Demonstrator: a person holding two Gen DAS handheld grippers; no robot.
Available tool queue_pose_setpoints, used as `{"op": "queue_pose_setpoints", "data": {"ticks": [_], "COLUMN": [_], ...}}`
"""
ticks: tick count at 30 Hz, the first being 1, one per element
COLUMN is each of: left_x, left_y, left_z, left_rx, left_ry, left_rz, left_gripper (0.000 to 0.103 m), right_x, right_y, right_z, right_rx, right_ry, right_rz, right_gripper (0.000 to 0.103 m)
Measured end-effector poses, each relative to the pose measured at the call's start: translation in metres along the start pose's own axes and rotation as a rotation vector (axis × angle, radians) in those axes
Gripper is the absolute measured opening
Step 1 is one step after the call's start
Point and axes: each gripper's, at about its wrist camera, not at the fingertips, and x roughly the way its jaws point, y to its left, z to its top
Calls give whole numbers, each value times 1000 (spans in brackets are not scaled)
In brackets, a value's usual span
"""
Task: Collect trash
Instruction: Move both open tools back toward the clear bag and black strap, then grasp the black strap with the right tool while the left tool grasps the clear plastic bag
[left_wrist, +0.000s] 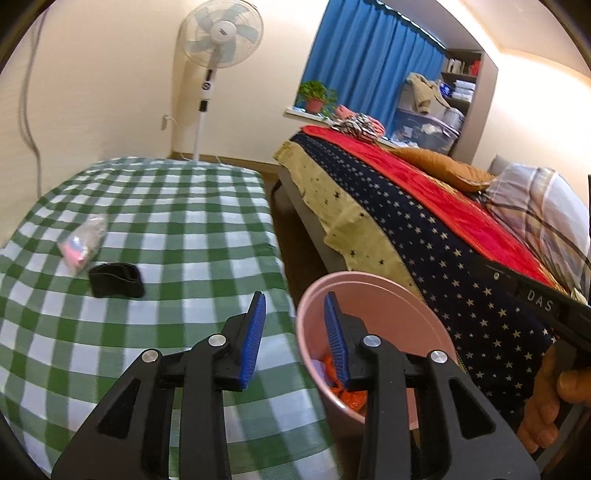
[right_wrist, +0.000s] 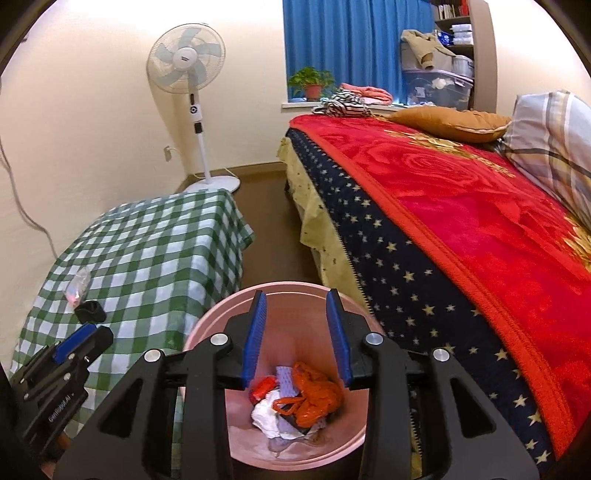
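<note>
Your left gripper hangs with its blue pads apart and nothing between them, straddling the near right edge of the green-checked worktop and the rim of the pink waste bin just beside it. Orange and white scraps lie in the bin. On the worktop, to the left, a crumpled clear wrapper rests just beside a black band. Far right, your hand grips the other tool's handle against the bed. A standing fan is by the far wall.

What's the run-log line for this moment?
left claw: open, empty | right claw: open over pink bin | clear packet, black band: on table
</note>
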Motion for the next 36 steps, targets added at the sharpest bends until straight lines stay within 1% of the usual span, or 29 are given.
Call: {"op": "queue_pose_setpoints", "data": {"ticks": [7,12,14,16,25,30,36], "left_x": [-16,-25,-27,-29,-38,-43,-44], "left_y": [32,59,69,79,112,132,156], "left_z": [6,9,10,10,6,7,7], "left_rx": [-48,-93,-106,-121,-164,-195,-234], "left_ry": [-38,-80,-88,-94,-125,-142,-138], "left_rz": [49,105,126,151,242,294,344], "left_gripper": [27,23,19,19,18,18,18], "right_x": [2,8,11,15,44,64,89], "right_y": [33,61,74,87,153,185,216], "right_z": [0,1,1,0,-9,-15,-19], "right_rx": [-35,-78,-97,-121,-199,-214,-212], "right_ry": [-12,-12,-12,-9,33,78,133], "right_rz": [91,156,189,222,344,421,484], "right_gripper": [34,34,34,33,33,33,33]}}
